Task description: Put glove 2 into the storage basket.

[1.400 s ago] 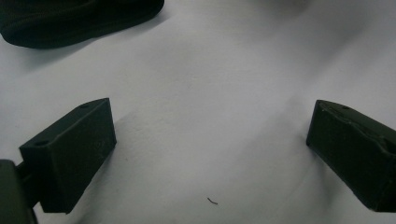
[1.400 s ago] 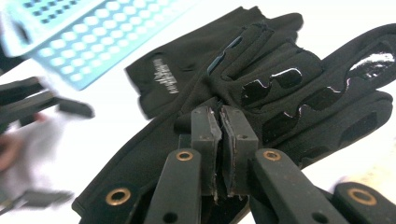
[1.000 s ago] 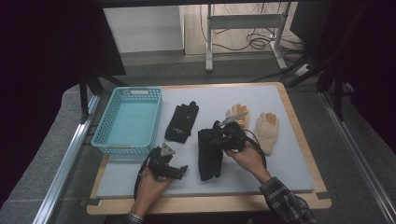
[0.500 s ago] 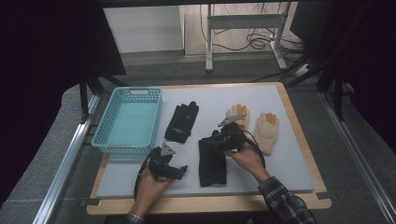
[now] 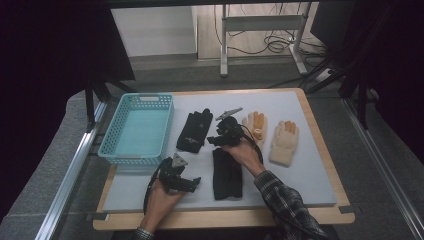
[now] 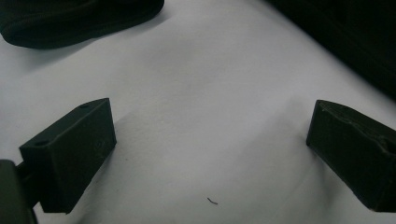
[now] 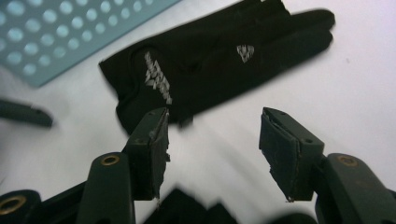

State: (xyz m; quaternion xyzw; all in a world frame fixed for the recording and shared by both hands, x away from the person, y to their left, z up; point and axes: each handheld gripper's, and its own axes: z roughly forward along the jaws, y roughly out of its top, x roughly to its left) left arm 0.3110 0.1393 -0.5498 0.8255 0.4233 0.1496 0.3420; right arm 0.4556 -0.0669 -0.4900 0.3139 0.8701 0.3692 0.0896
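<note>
Two black gloves lie on the white table top. The far black glove [image 5: 195,131] [image 7: 219,56] carries white logos and sits beside the teal basket [image 5: 137,127]. The near black glove [image 5: 227,175] lies flat at front centre, its fingertips [image 7: 187,210] just below my right jaws. My right gripper [image 5: 214,139] [image 7: 215,123] hovers open between the two, pointing at the far glove's cuff, and holds nothing. My left gripper [image 5: 191,182] [image 6: 210,126] rests low at the front, open over bare table. A black glove edge [image 6: 70,18] shows beyond it.
Two cream gloves with orange fingertips [image 5: 256,125] [image 5: 284,142] lie to the right of my right hand. The basket's perforated wall [image 7: 60,32] shows at the upper left of the right gripper view. The wooden table rim [image 5: 225,220] runs along the front.
My right gripper has drawn away from the near black glove, moving back and left toward the far glove. The near glove now lies flat. The left gripper has stayed put.
</note>
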